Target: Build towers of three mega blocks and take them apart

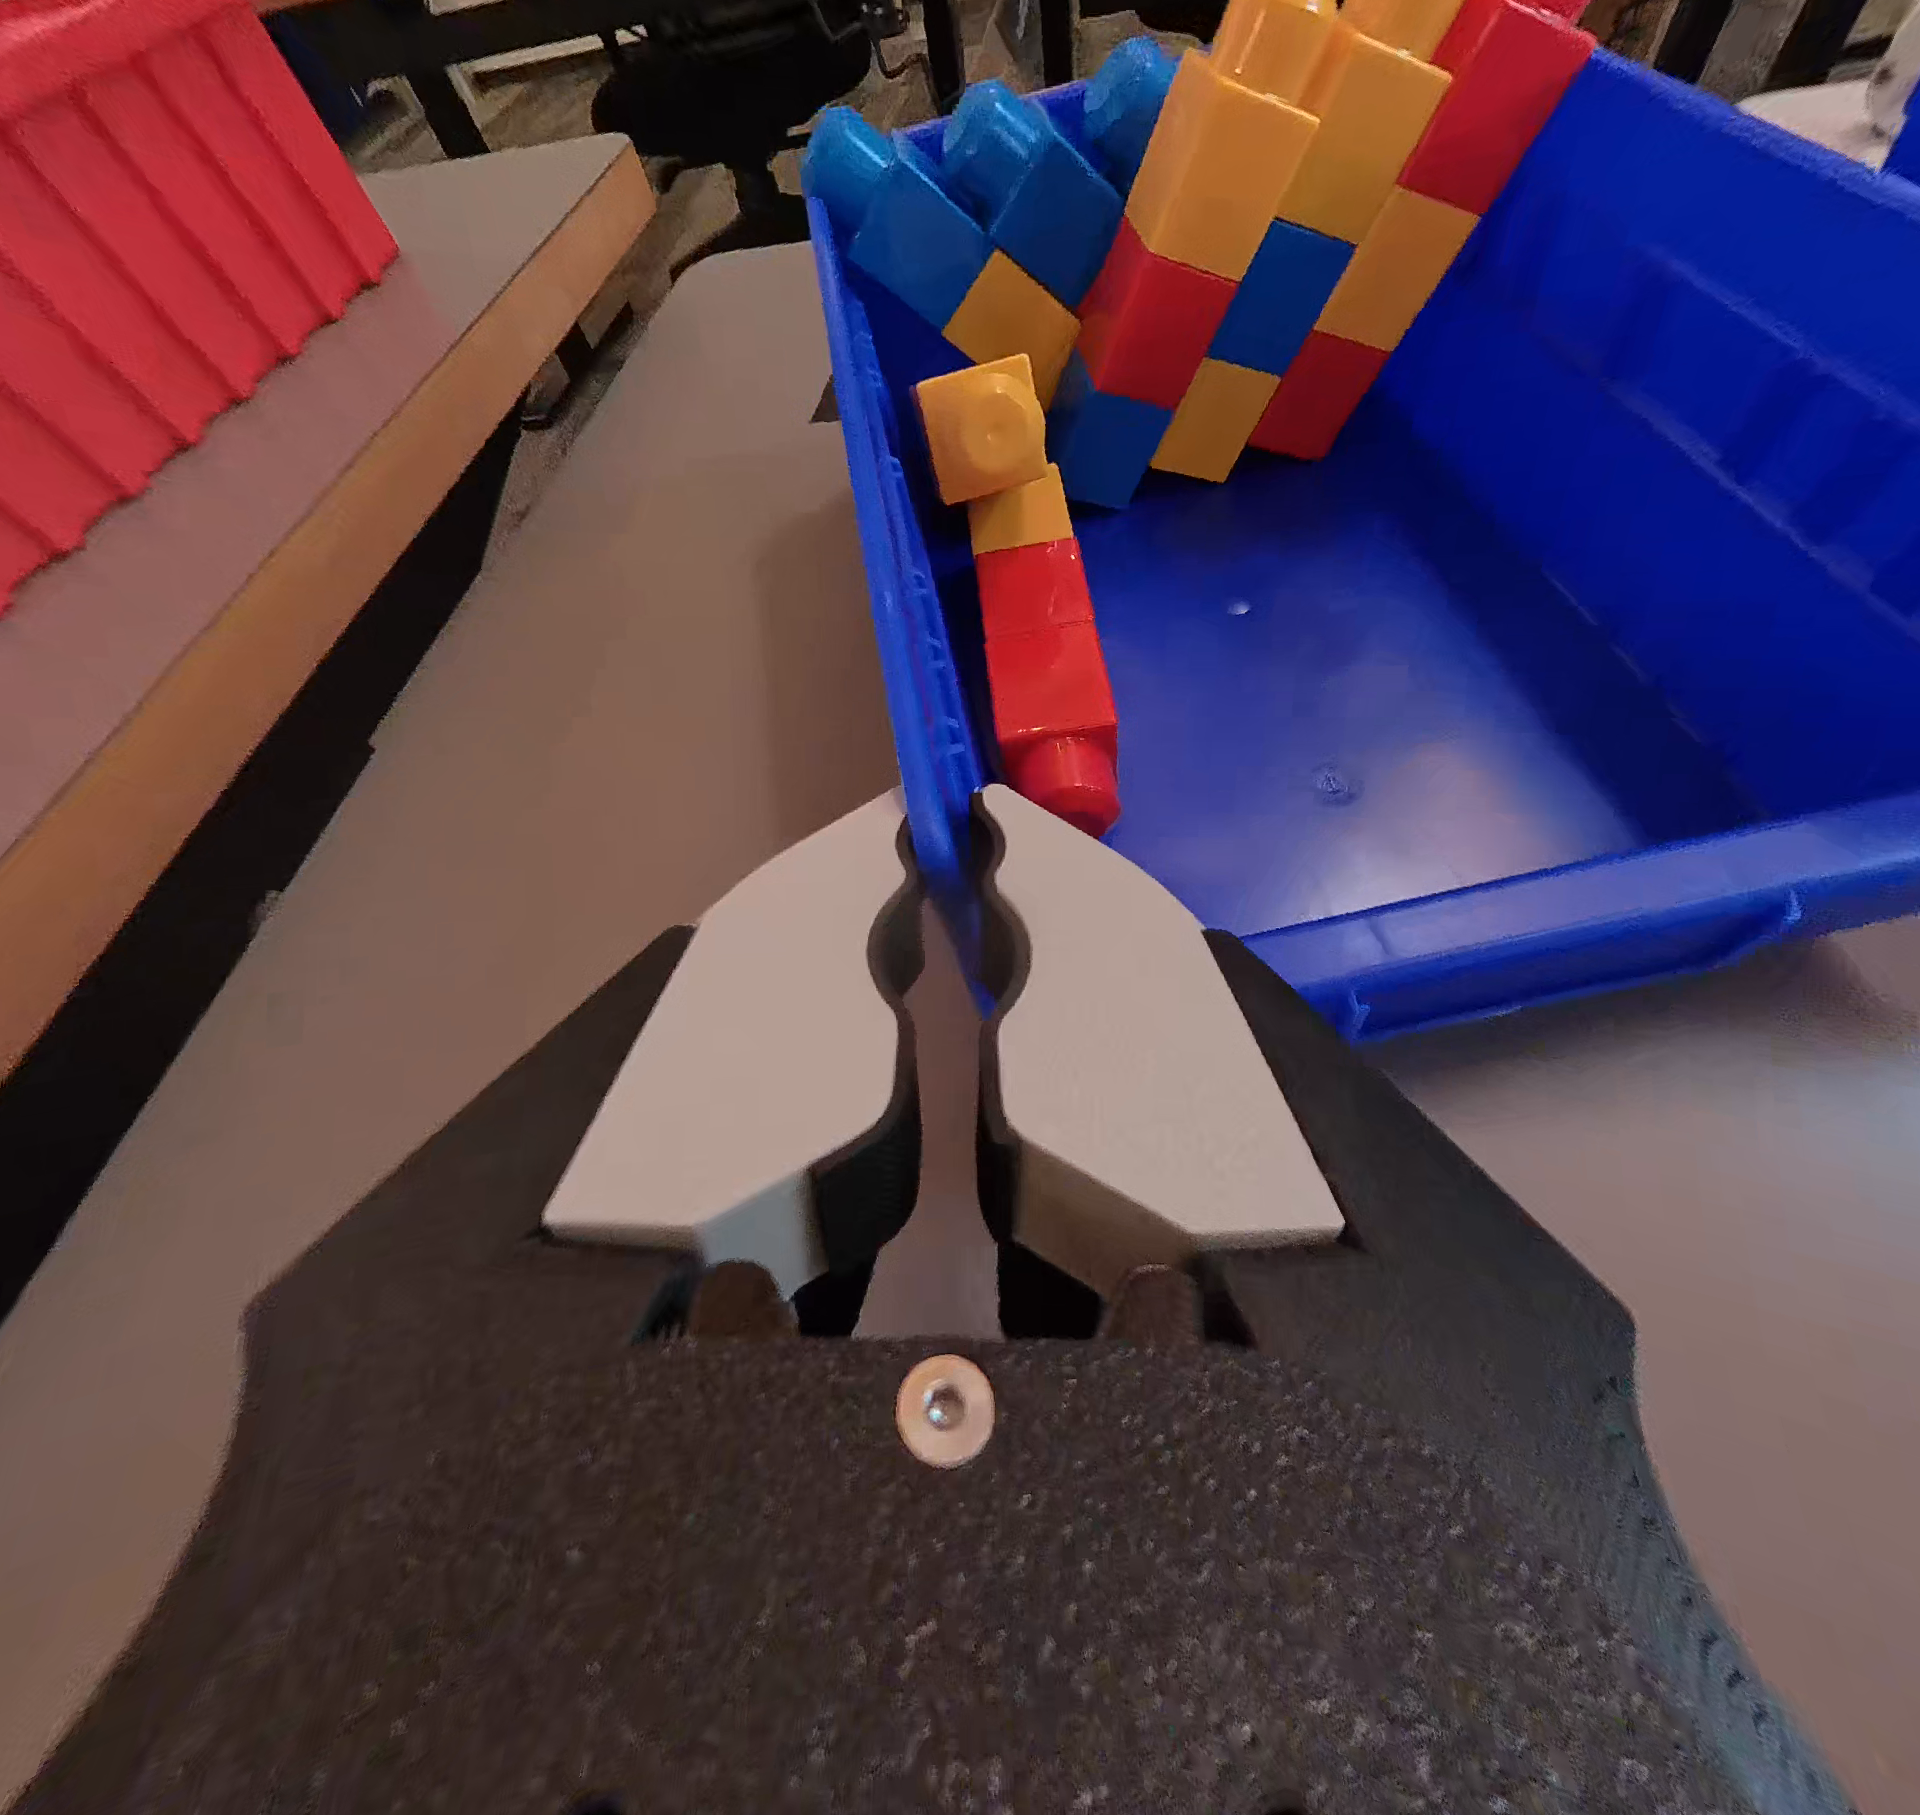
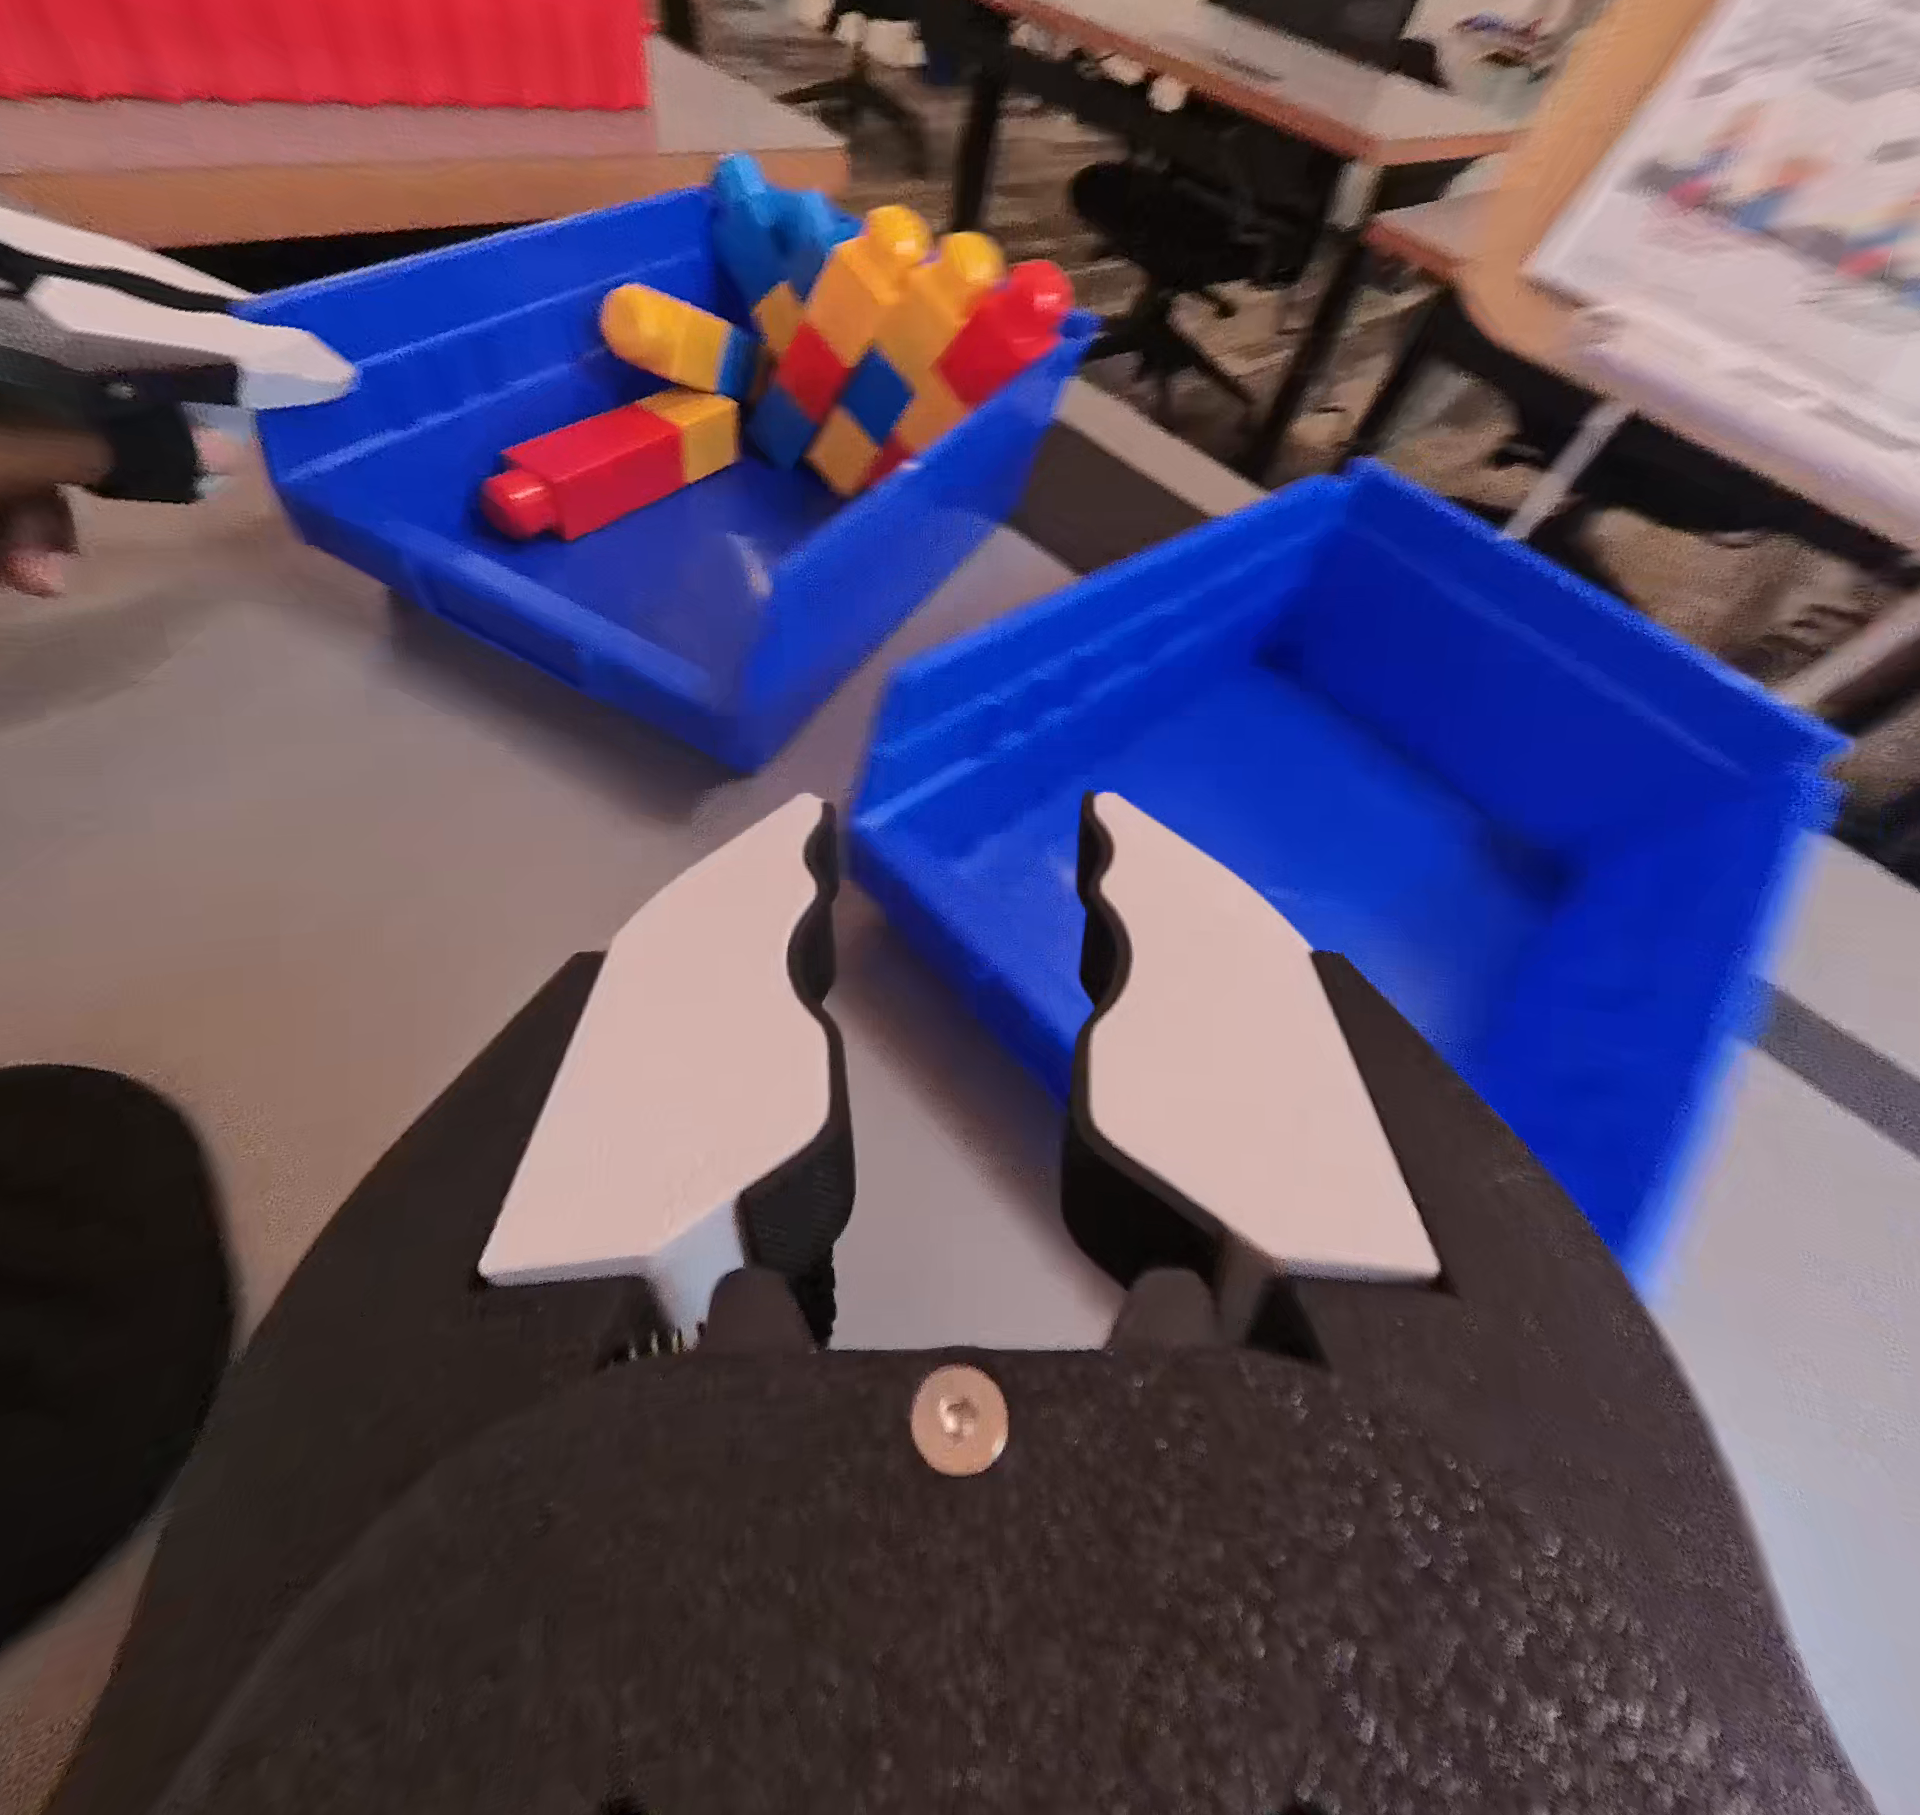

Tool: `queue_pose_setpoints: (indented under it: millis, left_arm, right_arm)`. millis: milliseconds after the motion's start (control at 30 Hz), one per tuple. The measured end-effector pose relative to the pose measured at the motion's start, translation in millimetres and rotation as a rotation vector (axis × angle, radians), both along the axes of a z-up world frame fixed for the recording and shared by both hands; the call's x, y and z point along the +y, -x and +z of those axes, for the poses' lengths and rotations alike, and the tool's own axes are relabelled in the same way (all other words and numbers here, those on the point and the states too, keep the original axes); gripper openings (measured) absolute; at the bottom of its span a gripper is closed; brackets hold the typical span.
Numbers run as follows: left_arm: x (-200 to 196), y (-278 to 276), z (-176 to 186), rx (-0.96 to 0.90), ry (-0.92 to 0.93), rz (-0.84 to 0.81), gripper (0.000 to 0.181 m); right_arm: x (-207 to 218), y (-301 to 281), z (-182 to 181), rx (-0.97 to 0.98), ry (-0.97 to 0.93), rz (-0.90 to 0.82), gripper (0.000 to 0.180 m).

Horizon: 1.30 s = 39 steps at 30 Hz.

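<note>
Several three-block towers (image 1: 1236, 248) already lie stacked at twelve o'clock in the far bin (image 2: 582, 602), the near bin (image 2: 1455, 830) empty, left gripper (image 1: 943, 820) pinching the bin's rim, right gripper (image 2: 954, 815) parted, holding nothing; dismantling looks left.

Free room and obstacles. Left bin (image 1: 1714, 394): towers (image 1: 1247, 290) crowd the far end, one tower (image 1: 1039, 622) lies along the left wall; near floor bare. Left gripper (image 1: 945, 820) straddles that wall's near corner. Right bin (image 2: 1455, 757): open throughout. Table (image 2: 312, 778) between bins passable.
</note>
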<state>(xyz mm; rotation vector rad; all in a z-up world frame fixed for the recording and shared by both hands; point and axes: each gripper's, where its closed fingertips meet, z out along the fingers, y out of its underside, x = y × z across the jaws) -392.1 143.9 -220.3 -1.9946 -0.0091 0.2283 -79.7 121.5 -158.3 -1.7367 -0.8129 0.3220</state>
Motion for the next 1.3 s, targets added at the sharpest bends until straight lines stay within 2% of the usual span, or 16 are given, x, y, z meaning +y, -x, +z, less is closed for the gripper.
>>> queue_pose_setpoints:
  millis: [100, 233, 400, 433, 467, 533, 700, 833, 967, 1067, 1167, 1300]
  left_arm:
    - [18.1, 2.9, 0.2, -0.100, -0.016, 0.032, 0.003]
    - [37.5, 9.1, 0.5, -0.201, -0.057, 0.086, 0.003]
    - [47.0, 1.6, 0.9, -0.218, -0.111, 0.082, 0.003]
    - [46.7, -2.6, 0.8, -0.200, -0.129, 0.062, 0.004]
    - [46.0, -7.3, 0.6, -0.179, -0.145, 0.036, 0.004]
    - [43.2, -16.8, -0.5, -0.132, -0.169, -0.024, 0.006]
    - [36.1, -32.4, 3.4, -0.049, -0.206, -0.142, 0.010]
    - [33.8, -33.2, 4.2, -0.039, -0.221, -0.171, 0.011]
    - [37.1, -32.6, 0.8, -0.041, -0.216, -0.164, 0.011]
    - [38.1, -32.4, -0.1, -0.030, -0.222, -0.158, 0.011]
    - [37.7, -32.6, -0.1, -0.030, -0.225, -0.154, 0.011]
    - [37.8, -32.7, -0.2, -0.026, -0.221, -0.151, 0.011]
  right_arm:
    - [13.9, -62.2, 10.8, -0.011, -0.046, -0.129, 0.052]
    - [30.1, -129.7, -5.8, 0.001, 0.018, -0.265, 0.061]
    - [47.9, -147.2, -43.2, -0.005, 0.118, -0.312, 0.065]
    - [52.6, -146.0, -50.7, -0.025, 0.126, -0.316, 0.063]
    - [57.6, -146.8, -57.8, -0.051, 0.131, -0.328, 0.050]
    - [64.4, -149.2, -68.2, -0.081, 0.145, -0.327, 0.012]
    - [65.4, -192.2, -68.2, -0.071, 0.220, -0.425, 0.006]
    - [49.9, -262.4, -66.1, 0.020, 0.278, -0.527, 0.004]
    - [32.9, -353.6, -65.8, 0.141, 0.281, -0.725, 0.005]
    - [24.9, -399.8, -67.5, 0.193, 0.234, -0.875, 0.003]
    - [25.1, -419.7, -64.9, 0.155, 0.157, -0.983, 0.004]
    - [30.3, -413.7, -66.3, 0.072, 0.113, -0.986, 0.009]
